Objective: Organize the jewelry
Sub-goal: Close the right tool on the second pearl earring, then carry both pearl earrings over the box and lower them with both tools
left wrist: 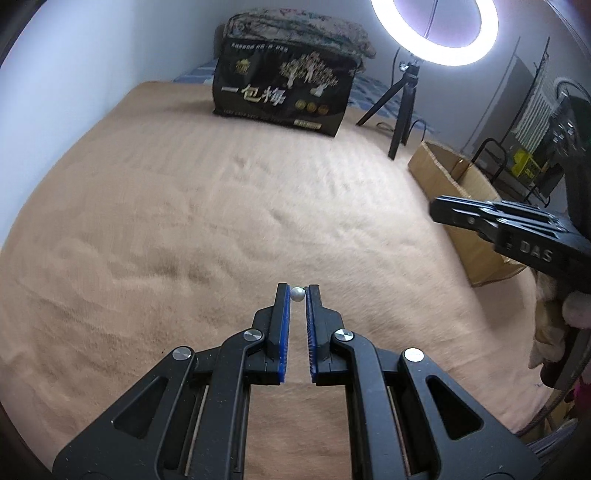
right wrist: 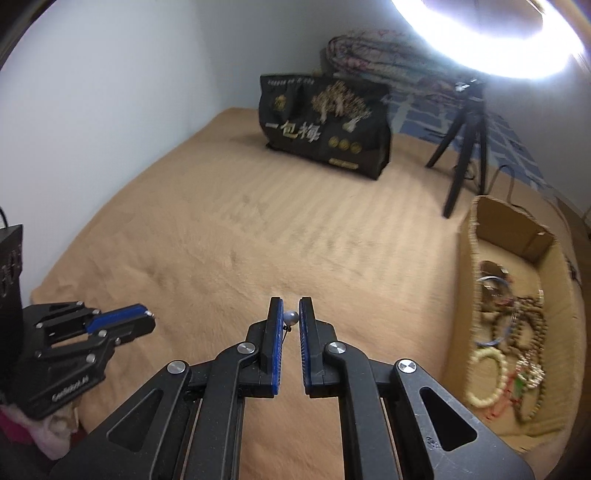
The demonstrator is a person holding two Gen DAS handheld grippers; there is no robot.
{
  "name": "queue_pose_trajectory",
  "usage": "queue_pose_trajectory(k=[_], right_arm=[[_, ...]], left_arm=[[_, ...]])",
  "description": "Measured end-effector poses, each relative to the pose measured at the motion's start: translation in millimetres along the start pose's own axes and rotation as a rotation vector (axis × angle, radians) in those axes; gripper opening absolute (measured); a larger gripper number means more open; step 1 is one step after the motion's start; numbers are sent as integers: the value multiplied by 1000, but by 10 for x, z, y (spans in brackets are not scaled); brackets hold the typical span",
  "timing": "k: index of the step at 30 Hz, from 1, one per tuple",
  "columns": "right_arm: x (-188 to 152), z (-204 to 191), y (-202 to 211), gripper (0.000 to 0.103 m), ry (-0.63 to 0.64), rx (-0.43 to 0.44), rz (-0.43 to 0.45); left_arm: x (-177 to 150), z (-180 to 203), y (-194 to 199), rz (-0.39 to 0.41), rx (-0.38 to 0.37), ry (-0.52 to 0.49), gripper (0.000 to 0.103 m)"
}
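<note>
My left gripper [left wrist: 297,291] is shut on a small white pearl earring [left wrist: 297,294], pinched at its blue fingertips above the tan blanket [left wrist: 221,206]. My right gripper [right wrist: 291,314] is shut on a grey pearl earring [right wrist: 290,317] whose thin pin hangs down between the pads. The left gripper also shows at the left of the right wrist view [right wrist: 149,314]; the right gripper shows at the right of the left wrist view [left wrist: 437,208]. A cardboard box [right wrist: 465,236] on the right holds several bead bracelets [right wrist: 517,339].
A black printed bag [left wrist: 284,92] stands at the back with a folded quilt [left wrist: 295,26] behind it. A ring light [left wrist: 436,33] on a small black tripod [left wrist: 399,107] stands at the back right. A white wall runs along the left.
</note>
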State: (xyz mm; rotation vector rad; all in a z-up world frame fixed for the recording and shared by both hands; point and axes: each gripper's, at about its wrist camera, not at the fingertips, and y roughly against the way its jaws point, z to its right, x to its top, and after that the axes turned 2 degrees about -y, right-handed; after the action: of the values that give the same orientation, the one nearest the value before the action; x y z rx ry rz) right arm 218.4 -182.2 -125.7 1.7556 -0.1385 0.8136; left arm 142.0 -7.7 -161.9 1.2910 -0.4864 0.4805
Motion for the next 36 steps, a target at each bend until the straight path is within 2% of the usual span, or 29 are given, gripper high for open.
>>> queue_pose_trajectory(k=[7,15,27,36], right_arm=[[-72,192,474,7,-24,-34,49],[-251,585,862,7,-93,-91,81],[-381,1236,1225,7,-218,-188,145],[-438,1541,1312,7,-285,-226,170]], left_arm=[[190,152,68,36,-34,-3,6],[455,503,123,80,-72,-66,6],[821,1141,33,132,-141,-155,6],[1105,1602,-199,135,-183,-206,6]])
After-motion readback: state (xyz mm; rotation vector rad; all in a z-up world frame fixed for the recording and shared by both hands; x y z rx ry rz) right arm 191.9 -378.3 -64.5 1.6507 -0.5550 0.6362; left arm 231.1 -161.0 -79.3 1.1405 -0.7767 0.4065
